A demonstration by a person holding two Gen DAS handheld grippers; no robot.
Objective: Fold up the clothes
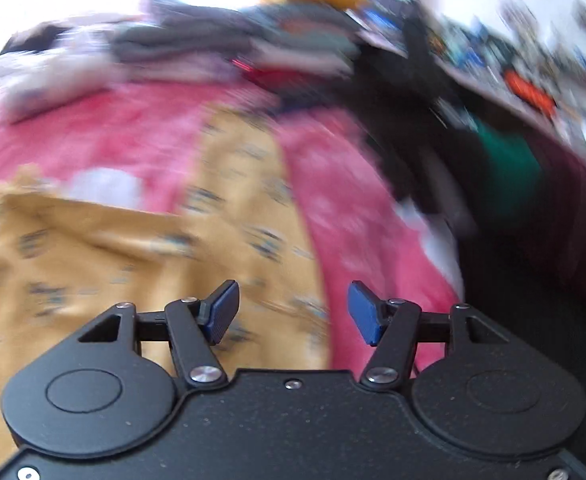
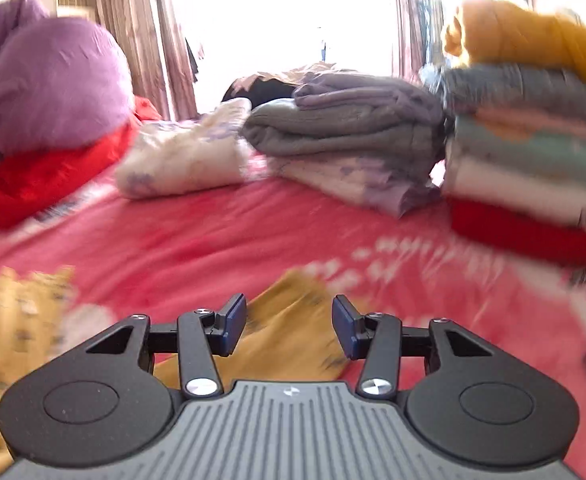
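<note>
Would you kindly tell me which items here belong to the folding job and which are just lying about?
Job: mustard patterned garment, folded clothes stack, grey folded sweaters.
Lying about: purple pillow, cluttered shelf, curtains.

My left gripper [image 1: 293, 310] hangs over mustard printed cotton garment [image 1: 133, 248], spread flat on pink floral bedsheet [image 1: 333, 200]. My right gripper [image 2: 289, 326] over garment's far edge. Behind it, 2 stacks: tall stack of folded clothes [image 2: 533, 136] at right, grey knitted folded pile [image 2: 349, 128] to its left. Purple round pillow [image 2: 53, 84] far left, on red quilted blanket [image 2: 45, 184].
</note>
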